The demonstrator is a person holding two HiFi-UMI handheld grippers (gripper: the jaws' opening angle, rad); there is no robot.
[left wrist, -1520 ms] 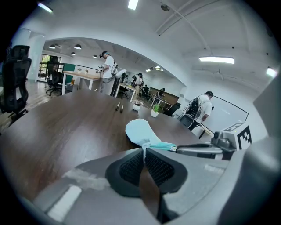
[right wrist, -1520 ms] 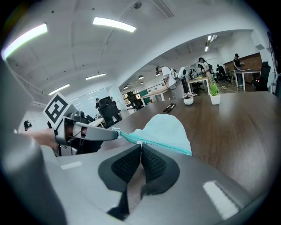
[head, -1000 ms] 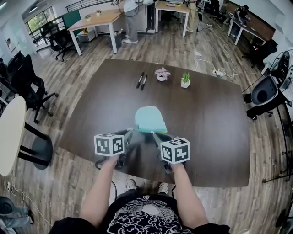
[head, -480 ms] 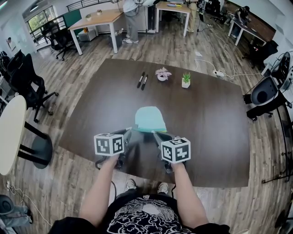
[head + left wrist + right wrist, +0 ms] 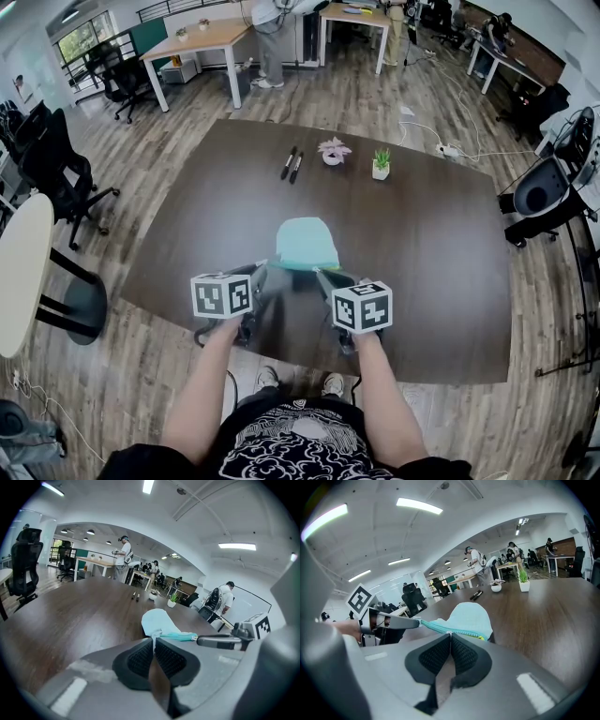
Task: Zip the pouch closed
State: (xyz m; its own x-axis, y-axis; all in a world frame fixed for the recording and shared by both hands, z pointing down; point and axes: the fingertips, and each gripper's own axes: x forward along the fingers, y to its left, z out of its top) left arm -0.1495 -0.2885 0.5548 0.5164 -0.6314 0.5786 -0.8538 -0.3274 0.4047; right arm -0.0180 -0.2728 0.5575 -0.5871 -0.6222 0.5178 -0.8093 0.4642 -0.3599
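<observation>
Overhead, head view: pouch (image 5: 307,244) on bench (image 5: 450,281), just ahead of both grippers; open bench beyond.
Left gripper view: left gripper (image 5: 153,639) shut on pouch corner; zip (image 5: 180,635) runs rightward.
Right gripper view: right gripper (image 5: 450,634) pinched on zip, probably at the slider; zip axis spans gripper to gripper.

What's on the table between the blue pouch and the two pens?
Nothing: in the head view, only bare tabletop separates the pouch from the pens.

1. You face a dark wooden table (image 5: 187,234).
2. Far side: two black pens (image 5: 290,165), then to their right a pink-flowered pot (image 5: 332,150) and a green potted plant (image 5: 380,164).
3. Near you rests the pale blue pouch (image 5: 306,244).
</observation>
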